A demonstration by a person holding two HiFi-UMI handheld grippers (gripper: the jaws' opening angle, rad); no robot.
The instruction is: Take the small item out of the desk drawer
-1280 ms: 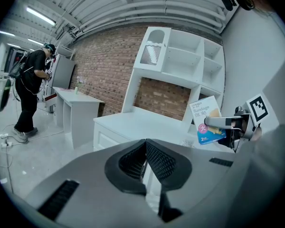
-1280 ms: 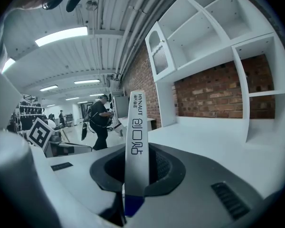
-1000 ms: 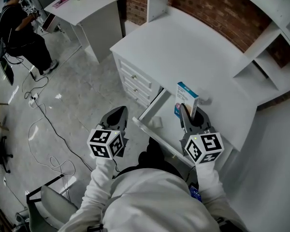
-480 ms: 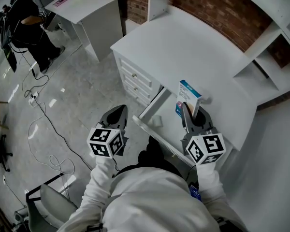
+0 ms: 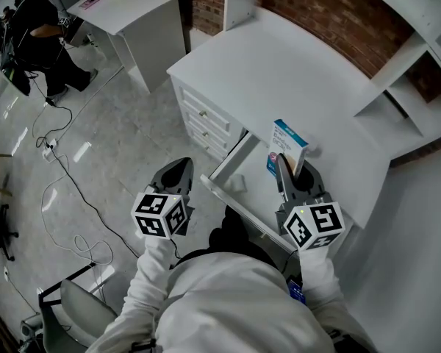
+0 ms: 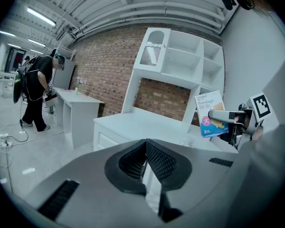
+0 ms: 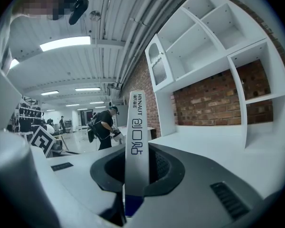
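A flat bandage box (image 5: 287,145), white with a blue edge, stands upright between the pads of my right gripper (image 5: 292,170), which is shut on it. They hang above the open desk drawer (image 5: 225,195), near the front edge of the white desk (image 5: 279,72). In the right gripper view the box's narrow side (image 7: 136,137) rises from between the jaws of the gripper (image 7: 137,177). My left gripper (image 5: 181,170) hovers left of the drawer over the floor, its jaws shut with nothing in them (image 6: 146,148). The left gripper view shows the box (image 6: 210,113) held off to the right.
A small white object (image 5: 239,184) lies inside the drawer. A stack of closed drawers (image 5: 204,123) sits left of it. White shelving (image 5: 419,72) rises at the desk's back right against a brick wall. A second white desk (image 5: 128,13) and a person (image 5: 37,35) are at far left; cables (image 5: 66,182) trail on the floor.
The right gripper and the box have crept slightly up and away over the desk edge. The left gripper has held still. The person in the background has shifted.
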